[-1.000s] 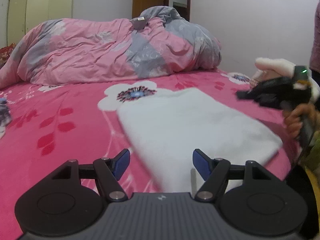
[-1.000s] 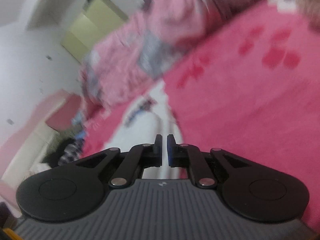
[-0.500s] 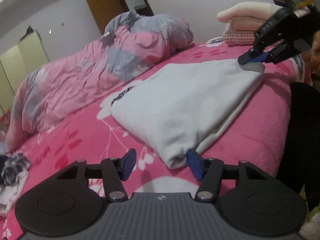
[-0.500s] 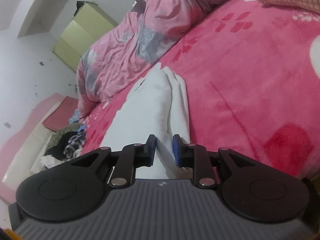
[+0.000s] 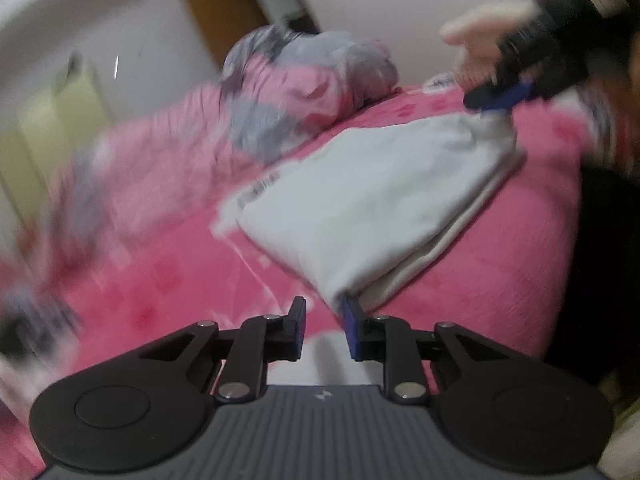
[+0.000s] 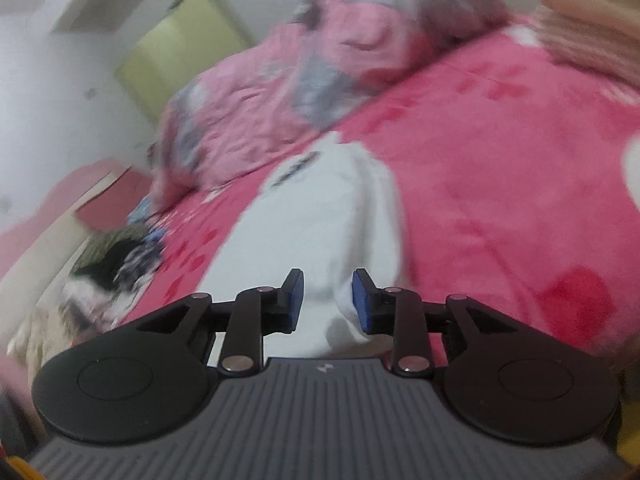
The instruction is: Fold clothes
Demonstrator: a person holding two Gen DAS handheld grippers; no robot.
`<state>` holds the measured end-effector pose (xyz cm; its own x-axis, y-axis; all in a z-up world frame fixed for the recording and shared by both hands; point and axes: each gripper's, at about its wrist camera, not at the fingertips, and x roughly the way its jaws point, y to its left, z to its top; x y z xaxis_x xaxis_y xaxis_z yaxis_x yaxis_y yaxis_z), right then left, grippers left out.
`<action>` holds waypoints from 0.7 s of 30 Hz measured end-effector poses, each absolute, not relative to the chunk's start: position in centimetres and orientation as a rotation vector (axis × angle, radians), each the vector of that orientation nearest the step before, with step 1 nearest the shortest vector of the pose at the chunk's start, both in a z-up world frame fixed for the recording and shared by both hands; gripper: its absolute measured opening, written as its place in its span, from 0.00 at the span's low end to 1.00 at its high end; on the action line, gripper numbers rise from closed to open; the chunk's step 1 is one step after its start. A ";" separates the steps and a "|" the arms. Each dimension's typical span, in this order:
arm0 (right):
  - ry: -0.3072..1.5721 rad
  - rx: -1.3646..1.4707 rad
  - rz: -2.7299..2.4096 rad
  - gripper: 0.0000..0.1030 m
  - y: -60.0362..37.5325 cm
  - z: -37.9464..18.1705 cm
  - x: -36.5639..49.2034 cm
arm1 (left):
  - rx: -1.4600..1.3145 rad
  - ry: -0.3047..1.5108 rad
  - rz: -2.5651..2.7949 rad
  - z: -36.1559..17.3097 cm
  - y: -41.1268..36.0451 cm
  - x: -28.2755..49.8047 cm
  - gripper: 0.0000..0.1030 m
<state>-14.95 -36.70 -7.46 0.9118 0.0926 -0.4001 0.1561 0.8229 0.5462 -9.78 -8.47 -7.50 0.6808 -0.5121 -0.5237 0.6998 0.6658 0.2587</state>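
I had the folded white garment [image 5: 372, 204] lying flat on the pink bedspread [image 5: 500, 280], ahead of both sets of jaws. My left gripper [image 5: 324, 326] had just been closing; its jaws stood narrowly apart, with the garment's near corner just beyond the tips, beside the right-hand pad. Through the blur I could not tell whether that pad touched the cloth, and nothing was pinched between the two. My right gripper [image 6: 326, 300] had just been opening at the garment's other end; its jaws stood a little apart with white cloth [image 6: 320, 220] showing in the gap and running away ahead of them, neither pad pressing on it. Far beyond both jaws a crumpled pink and grey quilt [image 5: 280, 112] was heaped.
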 end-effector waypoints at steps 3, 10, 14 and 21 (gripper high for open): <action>0.440 0.494 0.089 0.26 -33.5 -6.7 -13.3 | 0.124 0.600 -0.771 -6.7 -5.6 -7.1 0.27; 0.496 0.294 0.180 0.24 -28.2 -6.5 -9.5 | -0.384 0.839 -0.799 -8.2 -2.3 -1.0 0.46; 0.509 0.300 0.160 0.25 -28.4 -6.4 -9.9 | -0.395 0.889 -0.822 -9.7 -3.6 0.2 0.45; 0.520 0.297 0.089 0.25 -29.3 -6.3 -11.1 | -0.688 0.986 -0.840 -10.8 -2.6 1.5 0.15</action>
<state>-11.15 -29.32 -6.25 0.8648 0.1591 -0.4763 -0.0091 0.9533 0.3019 1.45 -2.57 -10.81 0.3009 -0.8524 -0.4276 0.2872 0.5086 -0.8117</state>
